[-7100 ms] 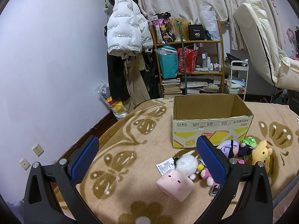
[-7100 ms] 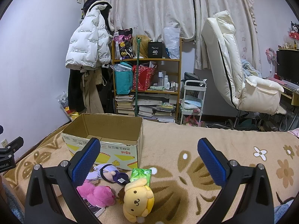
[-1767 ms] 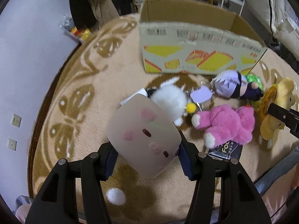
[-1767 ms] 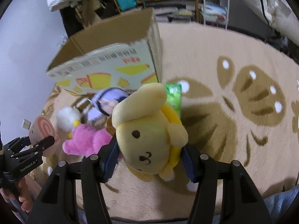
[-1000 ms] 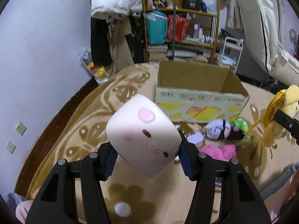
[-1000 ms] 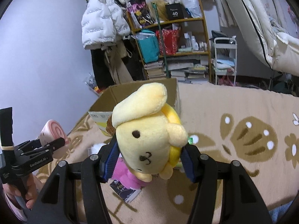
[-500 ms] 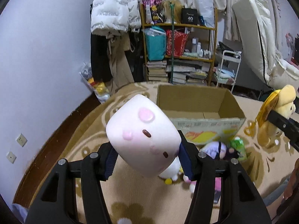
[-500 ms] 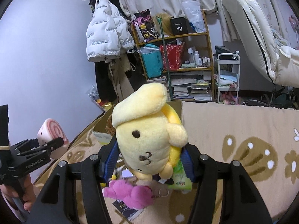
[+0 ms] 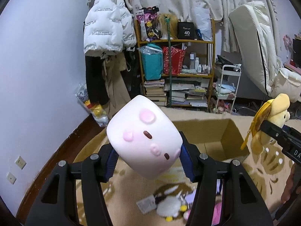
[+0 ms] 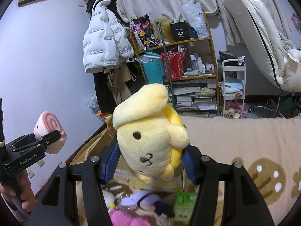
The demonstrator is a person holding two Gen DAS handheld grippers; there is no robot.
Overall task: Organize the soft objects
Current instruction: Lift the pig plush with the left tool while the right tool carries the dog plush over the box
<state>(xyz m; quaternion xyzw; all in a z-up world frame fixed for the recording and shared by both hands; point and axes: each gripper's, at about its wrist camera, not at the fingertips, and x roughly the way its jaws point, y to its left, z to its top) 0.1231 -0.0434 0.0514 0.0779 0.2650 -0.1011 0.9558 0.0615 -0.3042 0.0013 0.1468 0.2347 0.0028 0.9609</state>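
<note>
Count of items in view
Two grippers: left gripper [image 9: 148, 162], right gripper [image 10: 149, 163]; one cardboard box [image 9: 222, 131]; five plush toys: pink pig cube [image 9: 144, 141], yellow dog [image 10: 148, 137], white [image 9: 167, 207], purple-haired [image 10: 146, 201], pink [image 10: 122, 218]; one green packet [image 10: 183, 205].

Left gripper [image 9: 147, 162] raised, angled slightly down, blue pads clamped on a load. Right gripper [image 10: 149, 162] likewise clamped, raised alongside; bare hand [image 10: 17, 194] grips the left handle

Patterned tan blanket [image 10: 244, 141] across lower frame bears cardboard box [image 9: 231, 143], white plush [image 9: 169, 206], pink plush [image 10: 122, 219], green packet [image 10: 183, 207].
</note>
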